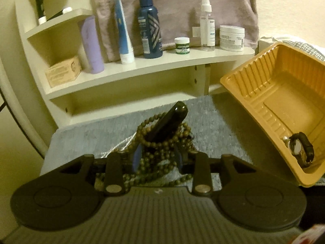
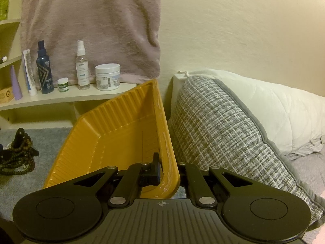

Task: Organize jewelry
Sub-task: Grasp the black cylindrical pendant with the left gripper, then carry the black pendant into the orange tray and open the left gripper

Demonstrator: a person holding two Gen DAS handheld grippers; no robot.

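My left gripper is shut on a bundle of brown bead necklaces with a black oblong piece sticking up from it, held above the grey mat. The beads also show at the left edge of the right wrist view. My right gripper is shut on the near rim of the orange plastic tray, tilting it up. The tray holds a wristwatch in its lower corner.
A cream shelf behind the mat carries bottles, tubes and jars. A mauve towel hangs on the wall. A grey woven cushion and white pillow lie right of the tray.
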